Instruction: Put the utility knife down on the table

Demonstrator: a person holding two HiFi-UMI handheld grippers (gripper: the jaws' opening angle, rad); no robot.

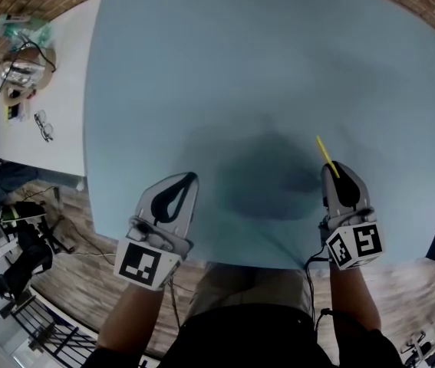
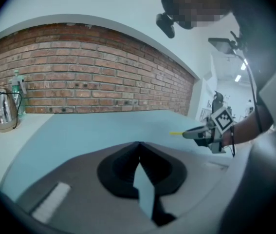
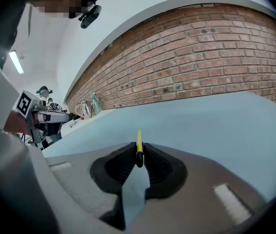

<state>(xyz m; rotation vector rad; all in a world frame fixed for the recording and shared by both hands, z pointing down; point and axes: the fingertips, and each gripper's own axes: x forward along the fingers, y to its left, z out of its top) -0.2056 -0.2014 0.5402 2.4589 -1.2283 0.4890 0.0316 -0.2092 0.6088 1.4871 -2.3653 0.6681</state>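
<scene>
Both tilt down over the worktop (image 1: 263, 67): right claw (image 1: 334, 171), 5 o'clock, pinching the yellow utility knife (image 1: 325, 156); left claw (image 1: 189, 179), 7 o'clock, closed.

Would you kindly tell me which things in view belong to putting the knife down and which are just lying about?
In the job: utility knife, clamped in the right gripper; blue table, where it goes.
Lying about: left gripper, shut and empty; kettle, bottle and glasses on the white side table.
</scene>
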